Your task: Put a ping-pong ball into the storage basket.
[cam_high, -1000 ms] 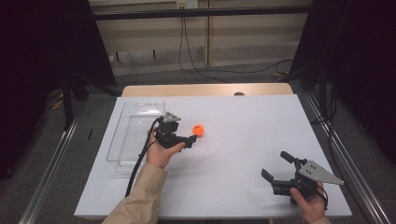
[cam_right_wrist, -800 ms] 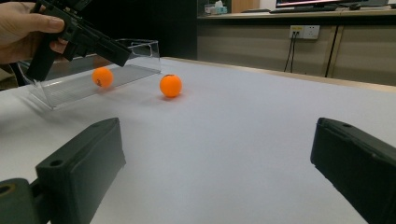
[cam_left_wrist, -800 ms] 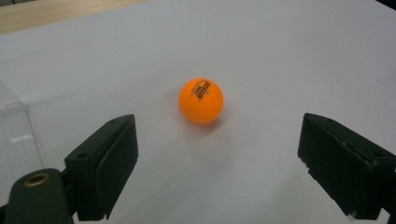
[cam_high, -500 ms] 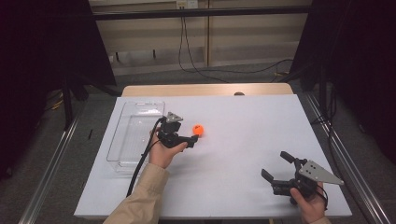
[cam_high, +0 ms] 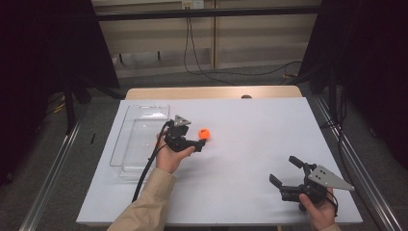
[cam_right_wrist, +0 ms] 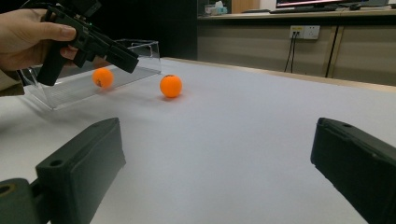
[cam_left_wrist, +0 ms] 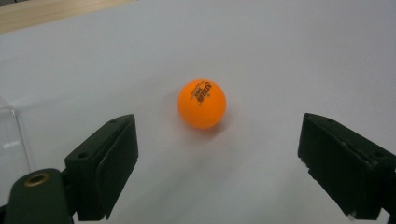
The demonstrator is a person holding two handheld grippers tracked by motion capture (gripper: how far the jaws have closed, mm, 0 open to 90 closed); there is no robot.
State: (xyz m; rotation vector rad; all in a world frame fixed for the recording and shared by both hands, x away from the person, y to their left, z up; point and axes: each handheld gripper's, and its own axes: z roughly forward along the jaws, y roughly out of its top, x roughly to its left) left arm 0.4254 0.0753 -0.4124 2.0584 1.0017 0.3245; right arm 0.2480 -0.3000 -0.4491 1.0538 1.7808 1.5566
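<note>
Centrally in the left gripper view, an orange ball [cam_left_wrist: 201, 103] sits on the white table [cam_left_wrist: 289, 51], bearing small dark print on its top. It lies ahead of the two black jaws, which stand wide apart at the lower left and lower right of that frame without touching it. The high view places the ball [cam_high: 204, 133] left of the frame's middle, just beyond the tip of the left gripper [cam_high: 196, 143], with a clear plastic tray [cam_high: 139, 139] farther left. The right gripper view adds something the others lack: a second orange shape [cam_right_wrist: 102, 77] at the upper left, against the tray's [cam_right_wrist: 140, 46] clear wall; I cannot tell whether it is a reflection. The right gripper [cam_high: 286, 173] rests at the lower right of the high view, jaws spread with nothing between them.
</note>
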